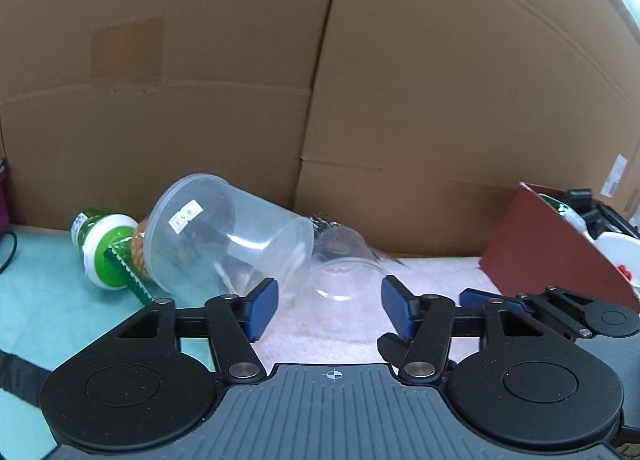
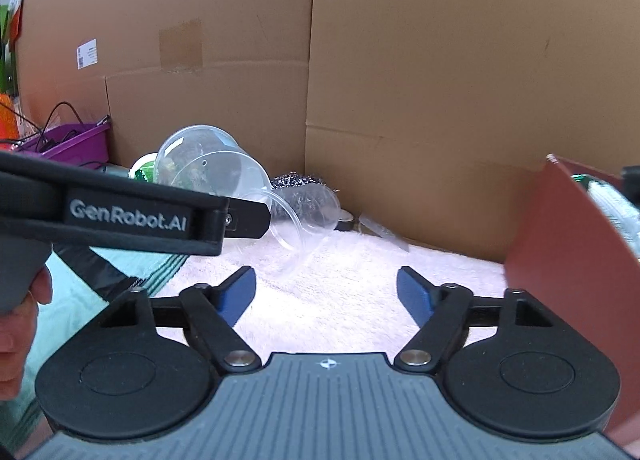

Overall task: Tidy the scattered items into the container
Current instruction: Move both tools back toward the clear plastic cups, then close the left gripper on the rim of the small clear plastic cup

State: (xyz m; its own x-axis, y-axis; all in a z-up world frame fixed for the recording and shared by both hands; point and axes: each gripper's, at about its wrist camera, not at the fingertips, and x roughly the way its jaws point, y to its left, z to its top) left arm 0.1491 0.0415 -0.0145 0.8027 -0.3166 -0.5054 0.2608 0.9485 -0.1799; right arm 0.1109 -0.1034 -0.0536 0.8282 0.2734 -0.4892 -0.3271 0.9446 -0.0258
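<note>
A large clear plastic tub (image 1: 224, 232) lies on its side on the cloth, also in the right wrist view (image 2: 208, 176). A smaller clear cup (image 1: 344, 264) lies beside it, just ahead of my open, empty left gripper (image 1: 329, 310). A green and white bottle (image 1: 106, 248) and a green-edged snack packet (image 1: 128, 272) lie left of the tub. A steel wool scrubber (image 2: 298, 184) sits behind the cup. The dark red box (image 1: 548, 248) with items inside stands at the right, also in the right wrist view (image 2: 560, 240). My right gripper (image 2: 326, 294) is open and empty over the pink cloth.
Cardboard walls (image 1: 320, 80) close off the back. A pink fluffy cloth (image 2: 340, 280) and a teal cloth (image 1: 48, 280) cover the table. A purple basket (image 2: 76, 144) with cables stands at far left. The left gripper's body (image 2: 132, 216) crosses the right wrist view.
</note>
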